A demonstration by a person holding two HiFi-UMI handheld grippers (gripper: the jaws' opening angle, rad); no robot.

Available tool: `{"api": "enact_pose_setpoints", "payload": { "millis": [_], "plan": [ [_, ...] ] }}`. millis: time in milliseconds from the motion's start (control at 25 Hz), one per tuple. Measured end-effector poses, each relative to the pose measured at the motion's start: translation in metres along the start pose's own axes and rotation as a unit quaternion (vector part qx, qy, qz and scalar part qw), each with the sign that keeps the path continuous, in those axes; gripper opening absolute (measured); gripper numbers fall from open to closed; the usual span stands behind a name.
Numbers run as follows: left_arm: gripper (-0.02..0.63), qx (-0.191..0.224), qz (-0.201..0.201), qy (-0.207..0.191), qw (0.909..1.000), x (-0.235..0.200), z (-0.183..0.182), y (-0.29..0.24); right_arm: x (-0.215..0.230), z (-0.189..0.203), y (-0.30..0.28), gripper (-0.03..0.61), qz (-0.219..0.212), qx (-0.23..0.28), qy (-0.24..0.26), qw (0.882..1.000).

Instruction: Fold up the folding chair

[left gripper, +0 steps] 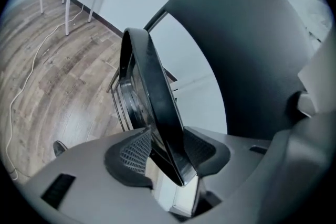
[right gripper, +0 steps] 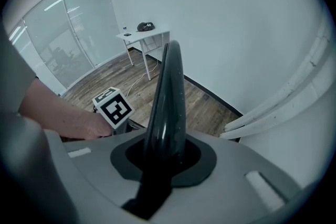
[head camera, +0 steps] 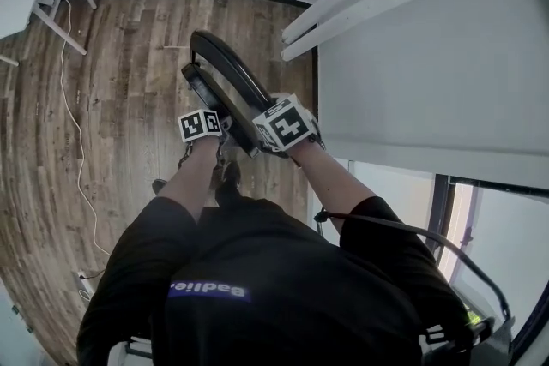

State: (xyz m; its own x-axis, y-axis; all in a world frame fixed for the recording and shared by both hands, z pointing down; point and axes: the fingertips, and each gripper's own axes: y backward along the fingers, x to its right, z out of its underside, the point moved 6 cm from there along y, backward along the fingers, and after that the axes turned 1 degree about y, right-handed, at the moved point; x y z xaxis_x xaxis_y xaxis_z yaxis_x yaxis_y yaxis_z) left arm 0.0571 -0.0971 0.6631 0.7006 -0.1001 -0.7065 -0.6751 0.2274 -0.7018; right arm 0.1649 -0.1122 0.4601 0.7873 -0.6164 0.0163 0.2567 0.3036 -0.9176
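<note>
Fold looked nearly done: folding chair (head camera: 225, 86) stood almost flat at 11 o'clock of head-view centre, right gripper (right gripper: 163, 157) clenched on the backrest rim (right gripper: 168, 92), left gripper (left gripper: 168, 157) slack around the seat edge (left gripper: 157, 107); next move probably needed left withdrawn and right steadying.

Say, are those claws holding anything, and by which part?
The right gripper clamps the folding chair by one panel's rim. Its second panel sits between the jaws of the left gripper; grip unclear.

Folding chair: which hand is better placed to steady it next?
Right, probably. The right tongs clamp the chair's backrest rim, while the left tongs stand loose around the seat edge.
</note>
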Motion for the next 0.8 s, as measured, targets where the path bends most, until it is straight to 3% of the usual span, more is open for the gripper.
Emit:
{"api": "enact_pose_setpoints", "payload": {
  "millis": [240, 560, 800],
  "plan": [
    [0.178, 0.021, 0.006, -0.062, 0.9978, 0.001, 0.002, 0.063, 0.006, 0.001, 0.005, 0.061, 0.004, 0.001, 0.001, 1.000],
    [0.176, 0.075, 0.027, -0.163, 0.9834, 0.022, 0.005, 0.162, -0.003, 0.003, 0.009, 0.069, -0.005, 0.007, 0.003, 1.000],
    [0.175, 0.143, 0.026, -0.235, 0.9609, 0.044, 0.007, 0.226, -0.004, 0.001, 0.015, 0.066, 0.007, 0.005, 0.029, 1.000]
  ]
}}
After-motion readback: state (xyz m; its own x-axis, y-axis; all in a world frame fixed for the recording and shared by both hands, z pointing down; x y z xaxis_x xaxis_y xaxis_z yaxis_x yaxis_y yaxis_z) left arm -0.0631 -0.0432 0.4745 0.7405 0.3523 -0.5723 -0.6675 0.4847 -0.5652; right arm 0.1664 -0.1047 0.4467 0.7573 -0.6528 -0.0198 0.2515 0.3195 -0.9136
